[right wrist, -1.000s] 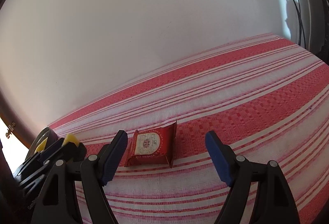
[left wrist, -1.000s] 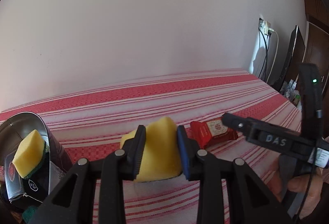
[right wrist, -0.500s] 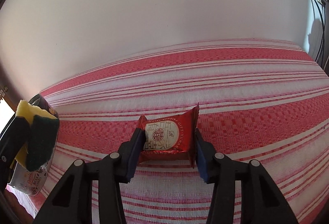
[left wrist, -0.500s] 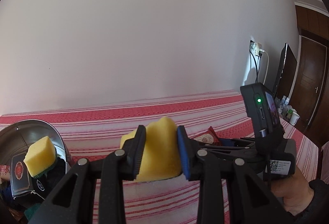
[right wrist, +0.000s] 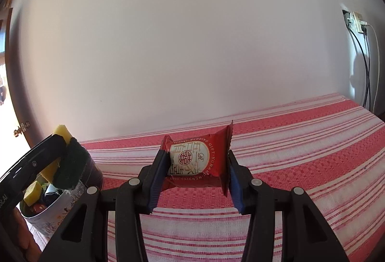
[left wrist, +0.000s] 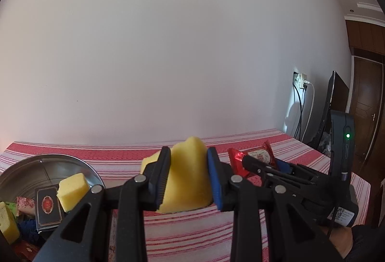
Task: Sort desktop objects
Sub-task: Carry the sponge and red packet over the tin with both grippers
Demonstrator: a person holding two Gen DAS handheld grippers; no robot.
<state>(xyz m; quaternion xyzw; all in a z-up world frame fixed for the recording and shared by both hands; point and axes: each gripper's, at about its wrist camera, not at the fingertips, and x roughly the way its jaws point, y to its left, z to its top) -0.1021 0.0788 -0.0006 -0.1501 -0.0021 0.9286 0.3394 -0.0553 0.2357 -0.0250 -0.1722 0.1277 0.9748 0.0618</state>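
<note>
**Two handheld claws, each holding one item above a striped worktop**

The left claw (left wrist: 187, 180) was clamped narrow on a yellow sponge (left wrist: 186, 180), which bulged up between the black finger and the blue-padded finger. From the right wrist view the same sponge (right wrist: 69, 163) showed its dark scouring side, held over the open mouth of a round metal tin (right wrist: 72, 202).

The right claw (right wrist: 196, 170) gripped a red snack packet (right wrist: 197, 158) by its two side edges, the pads pressing on the wrapper. The packet stood upright, facing the camera, with a cream label and a red emblem at its middle. It was lifted clear of the worktop (right wrist: 300, 156), which was covered in a red and white striped cloth. In the left wrist view the packet (left wrist: 255, 158) appeared just to the right of the sponge, held in the other claw.

The tin (left wrist: 43, 165) stood at the left end of the worktop. Inside it lay another yellow sponge (left wrist: 72, 188), a small dark box with a red emblem (left wrist: 48, 206) and other items too jumbled to make out.

A plain white wall (left wrist: 168, 57) rose behind the worktop. At its right, cables hung from a wall socket (right wrist: 356, 24).
</note>
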